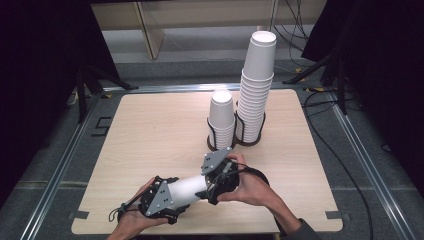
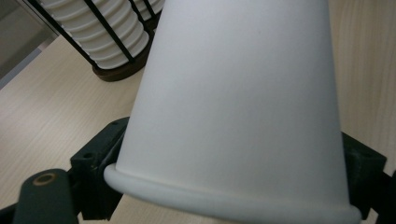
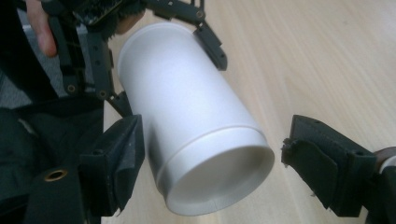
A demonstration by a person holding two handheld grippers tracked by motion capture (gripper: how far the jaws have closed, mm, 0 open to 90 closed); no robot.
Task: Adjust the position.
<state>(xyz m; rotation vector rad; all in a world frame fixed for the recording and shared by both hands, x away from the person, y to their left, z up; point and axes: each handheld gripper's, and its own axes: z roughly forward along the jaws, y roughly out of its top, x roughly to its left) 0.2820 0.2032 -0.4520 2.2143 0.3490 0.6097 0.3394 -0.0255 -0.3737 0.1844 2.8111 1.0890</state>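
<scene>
At the desk's (image 1: 150,125) near edge:
High view: cup (image 1: 187,190) lies level, long axis running 8 to 2 o'clock between both claws.
Left gripper view: left claw (image 2: 233,186) pinches the cup.
Right gripper view: right claw (image 3: 210,163) spread around the cup's 2 o'clock end, one pad apart from it.

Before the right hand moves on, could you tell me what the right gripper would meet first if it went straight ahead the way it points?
Most likely the white paper cup: the right gripper faces its recessed base, jaws open either side. Beyond it sits the left gripper, clamped on the cup's rim end.
</scene>
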